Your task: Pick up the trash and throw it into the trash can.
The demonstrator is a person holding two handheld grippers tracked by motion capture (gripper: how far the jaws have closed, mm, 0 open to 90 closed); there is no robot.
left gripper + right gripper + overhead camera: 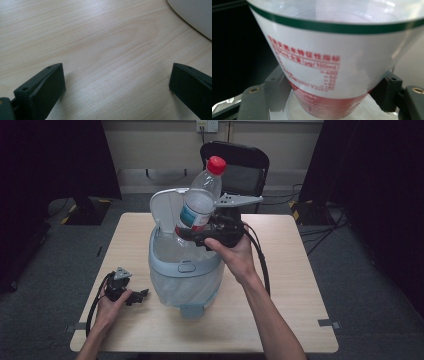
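Note:
A clear plastic bottle [200, 205] with a red cap and a white-and-red label hangs tilted over the open top of a pale blue waste bin [185, 266]. My right gripper [192, 234] is shut on its lower body. In the right gripper view the label [324, 57] sits close up, with a black jaw pressed against each side of it at my right gripper [332, 92]. The bin's lid [167, 210] stands raised at the back. Left of the bin, my left gripper [142, 295] lies low on the wooden table, its jaws wide open [116, 77] over bare wood.
The bin stands mid-table with a clear liner bag; its wall [195, 15] curves in at the corner of the left gripper view. A black chair [245, 165] stands behind the far edge of the table [280, 300]. Tape marks sit at the table's front corners.

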